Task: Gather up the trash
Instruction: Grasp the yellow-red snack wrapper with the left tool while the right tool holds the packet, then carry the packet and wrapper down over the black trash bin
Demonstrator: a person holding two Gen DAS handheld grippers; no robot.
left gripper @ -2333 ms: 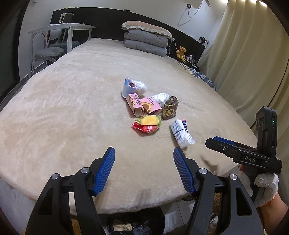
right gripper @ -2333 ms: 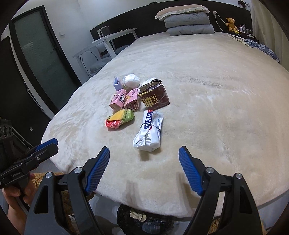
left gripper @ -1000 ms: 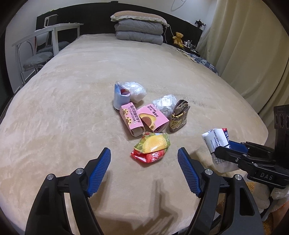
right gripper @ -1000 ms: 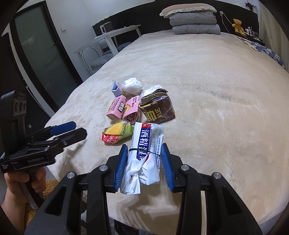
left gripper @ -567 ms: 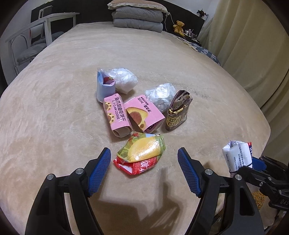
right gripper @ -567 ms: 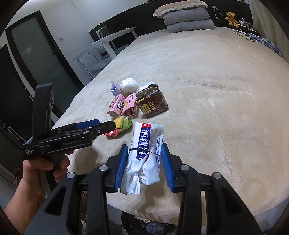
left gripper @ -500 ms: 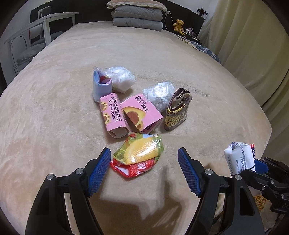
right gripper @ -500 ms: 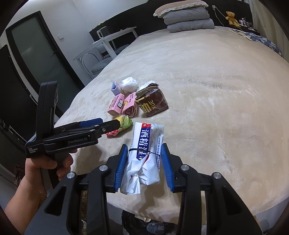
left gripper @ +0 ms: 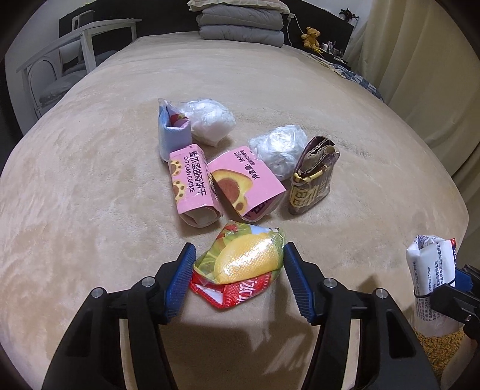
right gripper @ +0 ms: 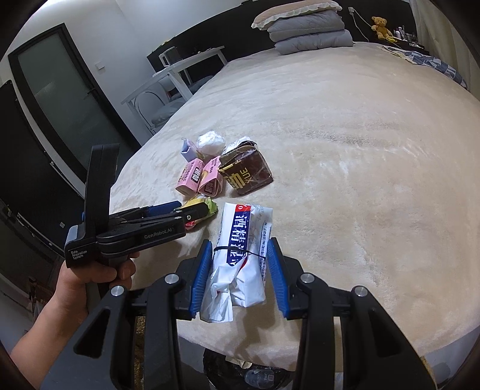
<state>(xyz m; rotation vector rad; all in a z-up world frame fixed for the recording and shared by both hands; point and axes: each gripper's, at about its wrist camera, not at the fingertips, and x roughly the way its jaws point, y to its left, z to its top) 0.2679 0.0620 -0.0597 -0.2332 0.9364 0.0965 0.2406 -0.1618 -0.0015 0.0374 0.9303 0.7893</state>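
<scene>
Trash lies on a beige bed [left gripper: 90,180]. My left gripper [left gripper: 240,270] has its blue pads against both sides of a yellow-and-red snack wrapper [left gripper: 243,264], which still rests on the bed. Behind it lie two pink cookie boxes [left gripper: 192,186], a blue carton [left gripper: 174,135], two crumpled clear bags [left gripper: 210,120] and a brown packet [left gripper: 312,180]. My right gripper [right gripper: 240,270] is shut on a white tissue pack [right gripper: 243,252] and holds it above the bed's near edge; the pack also shows in the left wrist view [left gripper: 432,270].
A black bin [right gripper: 255,375] with some trash stands on the floor below the bed edge. Folded grey bedding and a pillow [left gripper: 240,27] lie at the headboard. A white table with a chair [left gripper: 75,54] stands left of the bed. Curtains [left gripper: 435,75] hang at the right.
My left gripper moved forward to the yellow-and-red wrapper and closed its jaws around it. My right gripper still holds the tissue pack, now nearer the bed edge over the bin.
</scene>
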